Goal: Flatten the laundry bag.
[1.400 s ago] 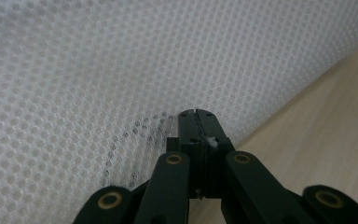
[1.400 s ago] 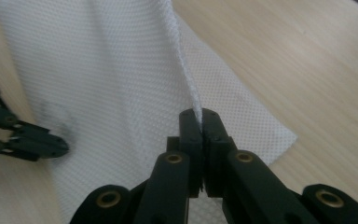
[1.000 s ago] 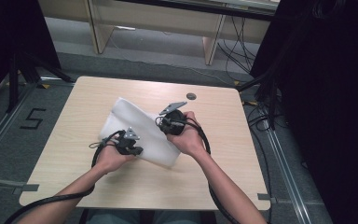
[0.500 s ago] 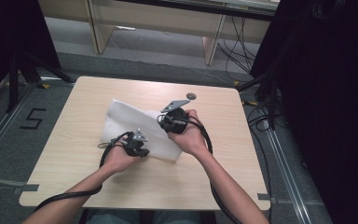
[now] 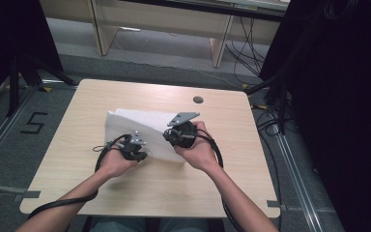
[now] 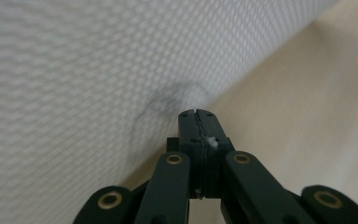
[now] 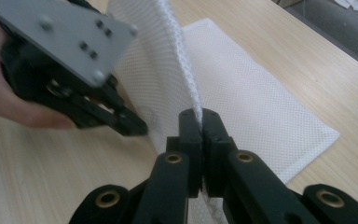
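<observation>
White mesh cloth (image 5: 147, 130) lies mid-desk (image 5: 87, 101), part folded up. Left gripper (image 5: 134, 149) at its near-left edge: jaws closed tight, pinching the cloth's edge in the left gripper view. Right gripper (image 5: 178, 136) at the near-right: jaws closed on a raised fold of mesh rising between them.

Black claws (image 7: 201, 122), brass pivot screws, grey three-cornered plate, black cables

Both forearms reached in from the near edge. The left gripper (image 5: 136, 149) and the right gripper (image 5: 174, 137) sat close together, each with its jaws clamped tight.
</observation>
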The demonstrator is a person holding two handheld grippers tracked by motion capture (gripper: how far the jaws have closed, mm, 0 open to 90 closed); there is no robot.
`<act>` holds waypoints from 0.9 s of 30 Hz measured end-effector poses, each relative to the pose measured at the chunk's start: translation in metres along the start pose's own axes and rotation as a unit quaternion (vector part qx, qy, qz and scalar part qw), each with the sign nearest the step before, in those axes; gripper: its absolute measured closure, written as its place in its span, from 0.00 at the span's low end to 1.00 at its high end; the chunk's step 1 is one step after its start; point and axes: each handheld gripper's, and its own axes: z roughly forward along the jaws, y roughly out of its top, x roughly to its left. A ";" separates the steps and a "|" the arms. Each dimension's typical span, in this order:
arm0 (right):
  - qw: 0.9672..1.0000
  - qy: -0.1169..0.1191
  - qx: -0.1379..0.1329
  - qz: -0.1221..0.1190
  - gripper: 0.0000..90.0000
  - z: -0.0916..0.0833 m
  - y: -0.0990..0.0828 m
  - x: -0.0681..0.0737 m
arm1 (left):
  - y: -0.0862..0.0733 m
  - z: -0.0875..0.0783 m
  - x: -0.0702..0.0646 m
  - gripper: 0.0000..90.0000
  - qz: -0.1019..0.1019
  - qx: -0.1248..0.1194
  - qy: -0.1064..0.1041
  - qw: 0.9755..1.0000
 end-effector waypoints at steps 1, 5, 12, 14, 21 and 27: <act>1.000 -0.003 -0.005 0.006 0.99 0.000 -0.003 0.004 | -0.007 -0.008 0.001 0.99 -0.002 -0.003 0.004 1.000; 1.000 -0.005 -0.006 -0.008 0.99 0.002 -0.012 0.014 | -0.022 -0.030 0.011 0.99 -0.006 -0.003 0.014 1.000; 1.000 0.005 -0.008 -0.027 0.99 0.002 -0.019 0.031 | -0.058 -0.076 0.024 0.99 -0.032 -0.021 0.044 0.998; 1.000 0.009 -0.001 -0.029 0.99 0.003 -0.022 0.036 | -0.074 -0.091 0.027 0.99 -0.043 -0.026 0.053 0.997; 0.998 0.029 0.025 -0.044 0.99 0.012 -0.036 0.057 | -0.110 -0.117 0.027 0.97 -0.082 -0.047 0.068 0.993; 0.996 0.052 0.048 -0.053 0.98 0.018 -0.048 0.072 | -0.119 -0.135 0.025 0.94 -0.100 -0.074 0.099 0.987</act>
